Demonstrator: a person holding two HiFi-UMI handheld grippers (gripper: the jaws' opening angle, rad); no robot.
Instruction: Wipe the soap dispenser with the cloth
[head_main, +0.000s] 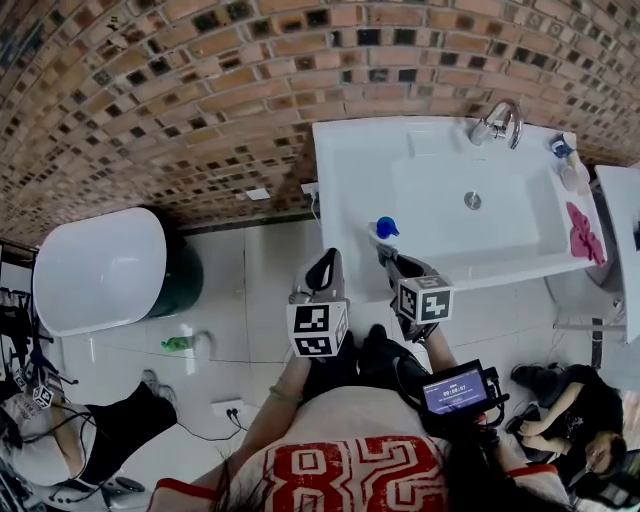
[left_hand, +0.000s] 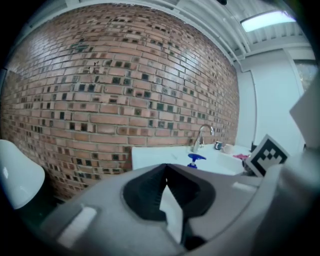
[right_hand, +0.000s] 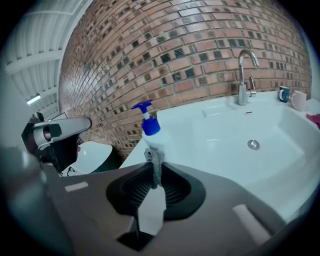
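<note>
The soap dispenser (head_main: 381, 229), a white bottle with a blue pump, stands on the front left corner of the white sink (head_main: 350, 170). My right gripper (head_main: 386, 256) sits just in front of it. In the right gripper view the jaws are shut on a strip of grey cloth (right_hand: 154, 166), which hangs right before the soap dispenser (right_hand: 149, 131); I cannot tell if they touch. My left gripper (head_main: 326, 268) hovers left of the sink's front edge, jaws shut with nothing in them. From the left gripper view, the soap dispenser (left_hand: 195, 159) shows far off.
A faucet (head_main: 497, 123) stands at the sink's back. A cup (head_main: 563, 148) and a pink cloth (head_main: 580, 228) lie on its right rim. A white tub (head_main: 95, 268) and a green bottle (head_main: 180, 343) are on the floor at left. A person (head_main: 565, 410) crouches at lower right.
</note>
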